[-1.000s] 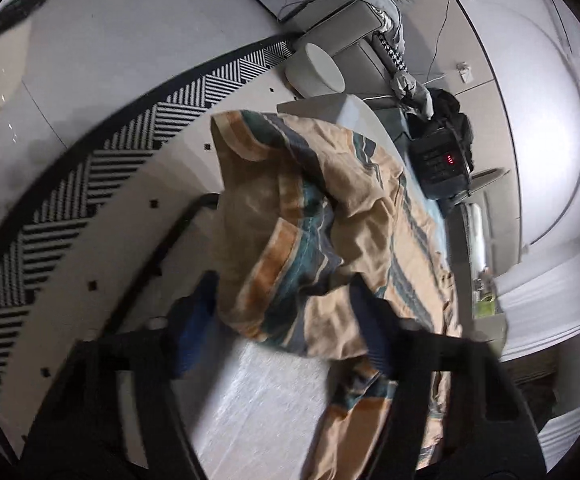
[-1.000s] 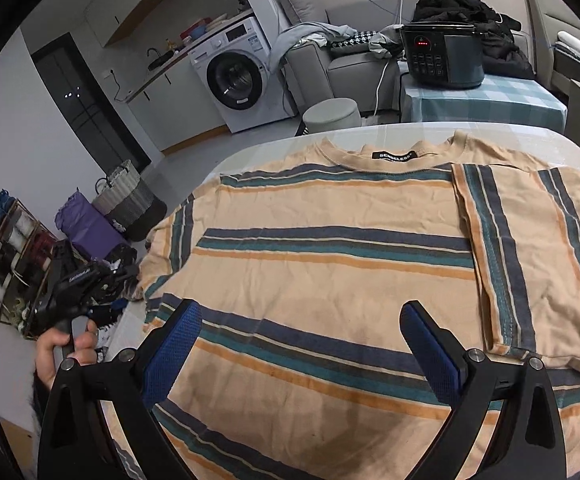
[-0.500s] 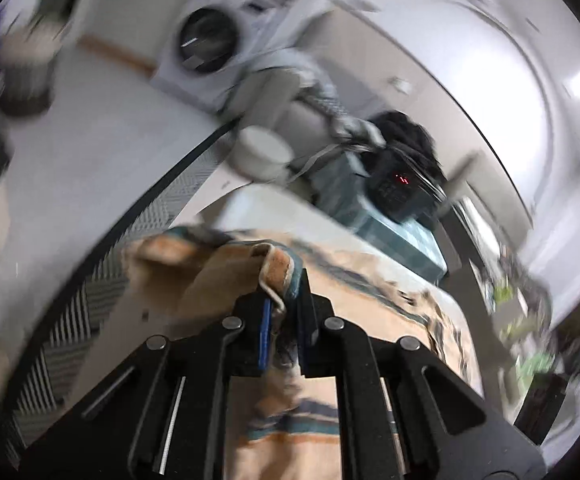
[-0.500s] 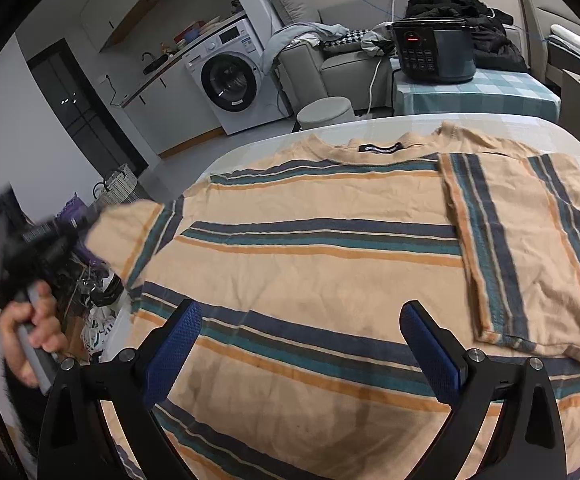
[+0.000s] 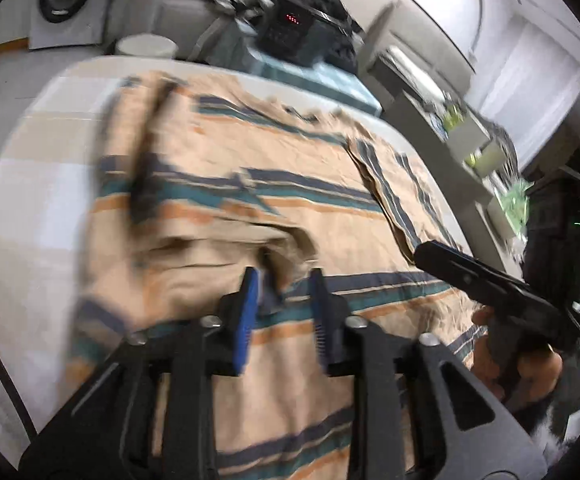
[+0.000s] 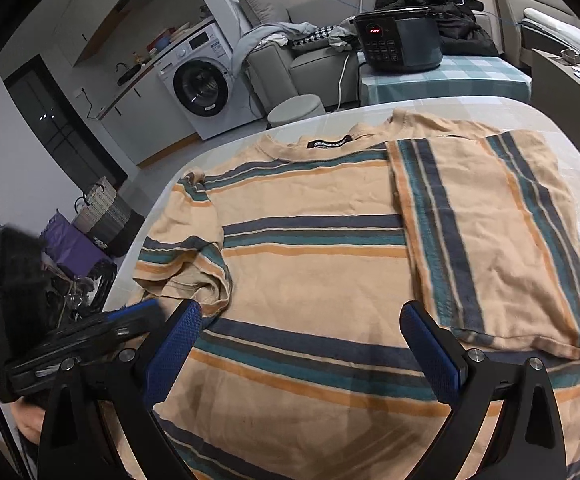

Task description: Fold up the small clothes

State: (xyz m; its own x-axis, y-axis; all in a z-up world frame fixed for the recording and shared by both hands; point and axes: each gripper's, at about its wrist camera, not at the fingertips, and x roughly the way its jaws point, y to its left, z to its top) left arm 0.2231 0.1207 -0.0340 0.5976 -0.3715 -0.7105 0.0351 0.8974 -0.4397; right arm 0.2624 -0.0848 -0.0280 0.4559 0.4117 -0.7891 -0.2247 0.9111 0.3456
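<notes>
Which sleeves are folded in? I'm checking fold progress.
Both. The right sleeve lies flat across the shirt, stripes running lengthwise; the left sleeve is turned in but bunched.

the left hand-held gripper (image 5: 282, 304) hangs over a striped t-shirt (image 5: 274, 216) spread flat on a pale surface (image 5: 30, 184). its jaws are opening, and a bunched fold of a sleeve (image 5: 218, 248) lies just ahead of the blue pads (image 5: 246, 312), with no cloth pressed between them. the shirt's far side is folded inward, its stripes running lengthwise. at the right edge a hand (image 5: 529, 364) holds the right hand-held gripper (image 5: 489, 280) above the shirt's hem. beyond the surface stands a dark cooker (image 5: 290, 28) with red lights.
</notes>
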